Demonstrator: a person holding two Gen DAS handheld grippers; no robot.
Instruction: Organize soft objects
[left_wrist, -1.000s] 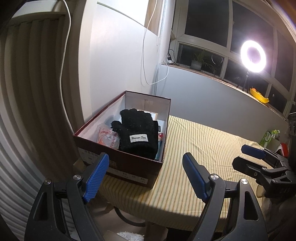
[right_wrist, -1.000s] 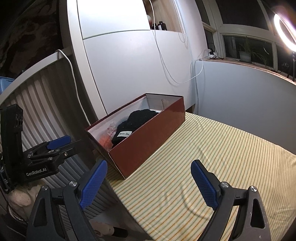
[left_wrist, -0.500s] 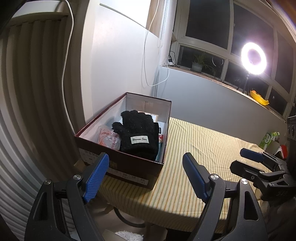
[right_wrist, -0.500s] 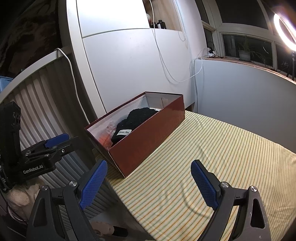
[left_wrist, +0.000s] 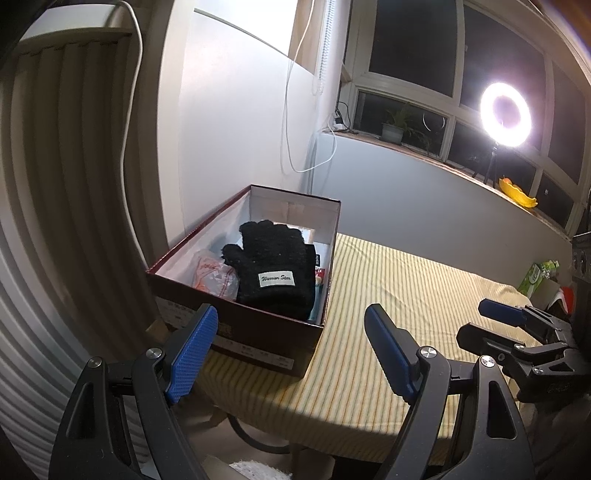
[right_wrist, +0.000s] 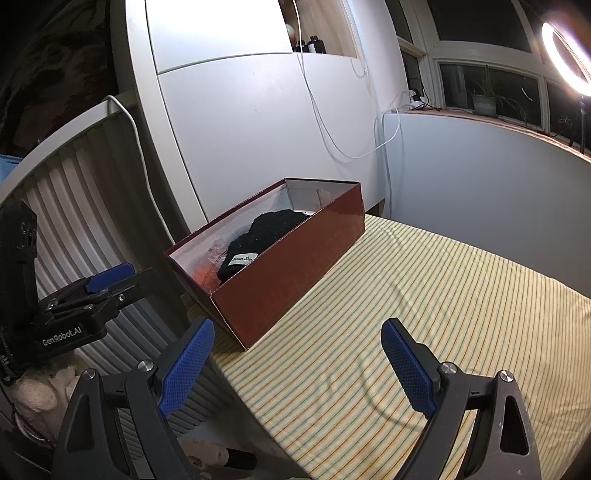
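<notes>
Striped table cover (right_wrist: 424, 295) bore no loose items, so the task appeared largely complete. Open red box (right_wrist: 295, 273) sat at its corner as the collecting bin. Black knit glove (left_wrist: 275, 269) lay inside, over a plastic packet (left_wrist: 212, 275). Left gripper (left_wrist: 291, 350) and right gripper (right_wrist: 303, 365) hovered short of the box, jaws wide, empty.

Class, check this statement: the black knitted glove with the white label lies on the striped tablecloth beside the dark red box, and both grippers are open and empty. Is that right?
Not quite. The black glove lies inside the dark red box, not on the striped tablecloth beside it; the left wrist view shows this. The left gripper and right gripper are indeed open and empty.
</notes>
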